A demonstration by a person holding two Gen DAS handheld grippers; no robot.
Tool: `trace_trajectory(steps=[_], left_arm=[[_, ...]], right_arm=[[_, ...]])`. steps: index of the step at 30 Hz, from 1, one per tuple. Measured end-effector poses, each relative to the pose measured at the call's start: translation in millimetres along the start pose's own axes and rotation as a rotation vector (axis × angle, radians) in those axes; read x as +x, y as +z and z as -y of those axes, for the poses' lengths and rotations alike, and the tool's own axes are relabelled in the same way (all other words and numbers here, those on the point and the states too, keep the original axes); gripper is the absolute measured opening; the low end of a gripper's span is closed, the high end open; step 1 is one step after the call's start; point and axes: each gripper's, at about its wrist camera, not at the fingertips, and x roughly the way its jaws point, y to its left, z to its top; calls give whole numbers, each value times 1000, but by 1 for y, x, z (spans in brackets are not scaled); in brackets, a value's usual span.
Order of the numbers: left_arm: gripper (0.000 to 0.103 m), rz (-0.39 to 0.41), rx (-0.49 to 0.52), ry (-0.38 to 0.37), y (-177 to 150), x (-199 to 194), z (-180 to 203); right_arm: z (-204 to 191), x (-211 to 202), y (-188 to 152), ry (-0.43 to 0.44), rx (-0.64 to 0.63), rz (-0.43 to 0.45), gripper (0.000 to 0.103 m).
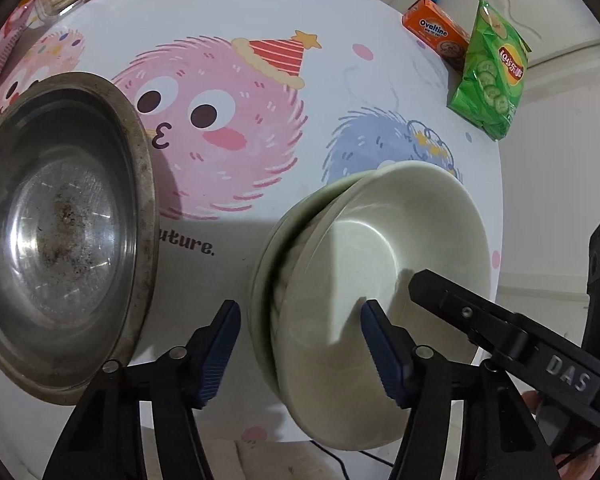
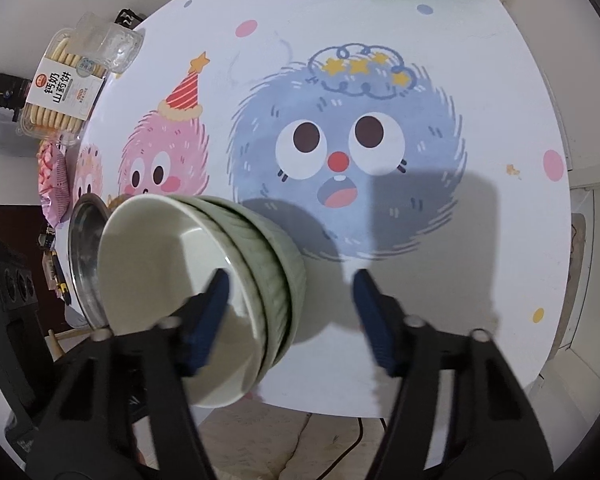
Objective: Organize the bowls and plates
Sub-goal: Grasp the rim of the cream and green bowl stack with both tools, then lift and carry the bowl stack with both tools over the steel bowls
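Cartoon-print tabletop (image 1: 284,8), stacked green bowls (image 1: 380,280) astride both half-parted grippers' jaws, unpinched, steel pan (image 1: 60,232) beside, chips bag (image 1: 490,76), Ovaltine box (image 1: 436,32), biscuit tub (image 2: 66,88) behind.

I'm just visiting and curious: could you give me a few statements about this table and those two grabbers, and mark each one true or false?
1. The green bowls are nested in a stack. True.
2. The metal plate holds food. False: it holds nothing, only stains.
3. The left gripper straddles the bowls' rim, one finger inside. True.
4. The chips bag is red. False: it is green.
5. The right gripper is clamped on the Ovaltine box. False: it straddles the bowls' rim.
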Motion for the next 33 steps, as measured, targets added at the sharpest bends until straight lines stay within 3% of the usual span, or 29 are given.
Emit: trace_trajectory(steps=[1,3,10,12,25,29,33], left_arm=[[58,1,-5,-10,0,0,0],[55,0,-14,-13,1,0,-1],[53,-13,-48,-29,4,0,-5],[51,-12,-63,-34,3,-2,-8],[46,-29,-63,-21,8,-2,-5],[38,-38,-93,-56,12,-5,-12],[27,-8,-28,-30,23,-14,0]], right_arm=[[0,1,1,0,1,-1,52],[3,3,2,16,14,-5,40],[3,4,0,25,33,2,37],[0,9,-1,29,19,-21,27],[-4,13,1,21,24,-77,30],[-1,11,1,30,31,-69,25],[1,7,3,17,31,-59,24]])
